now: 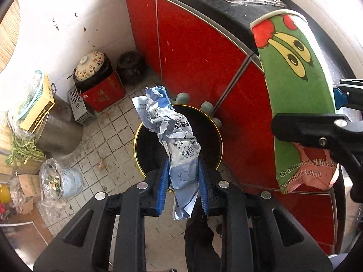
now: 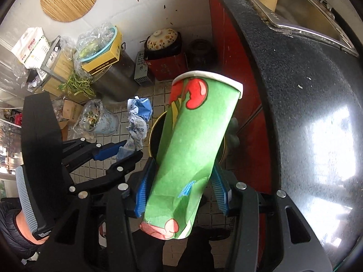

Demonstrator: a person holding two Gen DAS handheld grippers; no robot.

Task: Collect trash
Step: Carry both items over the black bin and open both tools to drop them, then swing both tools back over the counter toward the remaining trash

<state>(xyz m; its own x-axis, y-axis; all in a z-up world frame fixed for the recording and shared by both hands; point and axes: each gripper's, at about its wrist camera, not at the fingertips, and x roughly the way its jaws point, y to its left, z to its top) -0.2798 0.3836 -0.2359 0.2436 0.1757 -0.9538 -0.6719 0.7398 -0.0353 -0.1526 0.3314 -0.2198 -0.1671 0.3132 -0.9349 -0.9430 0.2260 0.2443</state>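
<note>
My left gripper (image 1: 183, 174) is shut on a crumpled blue-and-white paper wrapper (image 1: 172, 131) and holds it right above a round black bin with a gold rim (image 1: 138, 136) on the tiled floor. My right gripper (image 2: 181, 181) is shut on a squashed green paper cup (image 2: 195, 140) with red and yellow cartoon print, also above the bin (image 2: 152, 124). The cup shows at the right of the left wrist view (image 1: 297, 95). The wrapper (image 2: 138, 117) and the left gripper (image 2: 120, 153) show at the left of the right wrist view.
Red cabinet doors (image 1: 192, 52) under a dark countertop (image 2: 295, 90) stand right behind the bin. A floral-lidded pot (image 1: 90, 65) on a red box, a steel pot (image 1: 59, 124), a bagged bowl (image 1: 65, 179) and boxes crowd the floor at left.
</note>
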